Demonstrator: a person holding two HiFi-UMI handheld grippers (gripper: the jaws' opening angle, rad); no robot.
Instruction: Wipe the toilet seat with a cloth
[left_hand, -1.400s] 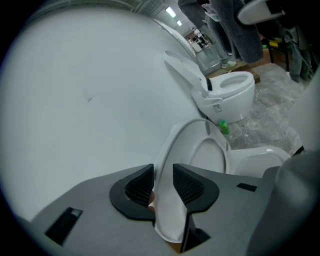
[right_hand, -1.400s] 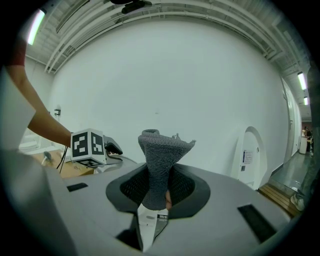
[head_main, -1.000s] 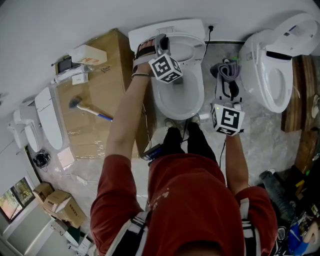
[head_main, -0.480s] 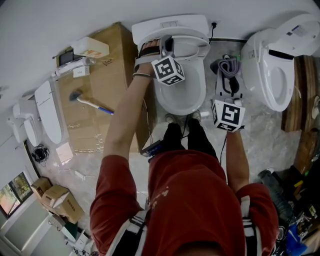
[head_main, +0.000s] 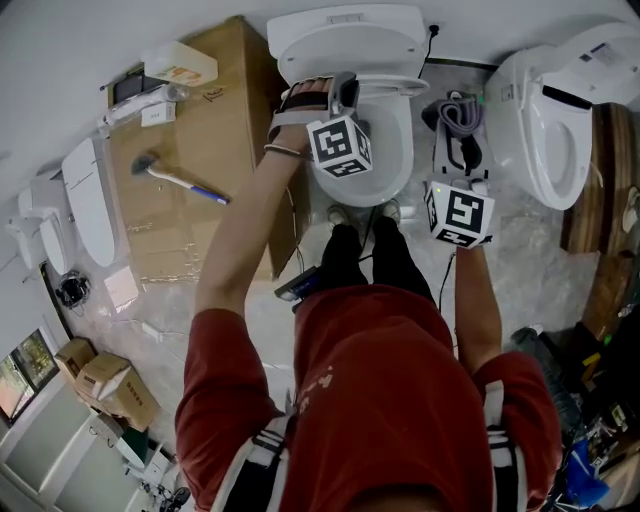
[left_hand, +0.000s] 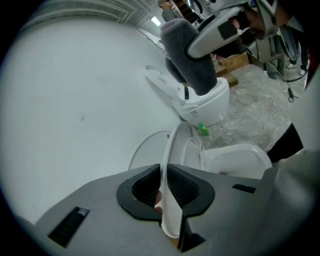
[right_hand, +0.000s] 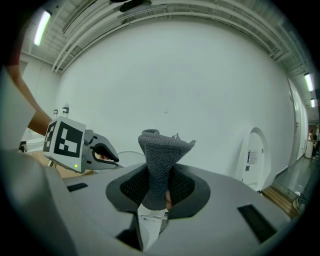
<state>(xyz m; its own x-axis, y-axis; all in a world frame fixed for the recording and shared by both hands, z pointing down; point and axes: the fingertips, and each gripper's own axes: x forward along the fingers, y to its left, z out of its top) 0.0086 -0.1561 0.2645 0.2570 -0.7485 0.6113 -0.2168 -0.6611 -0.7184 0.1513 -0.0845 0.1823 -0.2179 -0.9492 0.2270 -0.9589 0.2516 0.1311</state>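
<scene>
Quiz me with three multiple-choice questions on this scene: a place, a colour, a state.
1. The blue-handled tool lies: A on the cardboard box; B in the bowl; C on the cistern.
2. The cloth is: A red; B grey; C yellow.
3. The left gripper's jaws are: A wide open, empty; B holding a bottle; C shut on the toilet seat.
A: it rests on the box top. B: grey weave shows. C: the jaws, having just closed further, pinch the thin white seat.
</scene>
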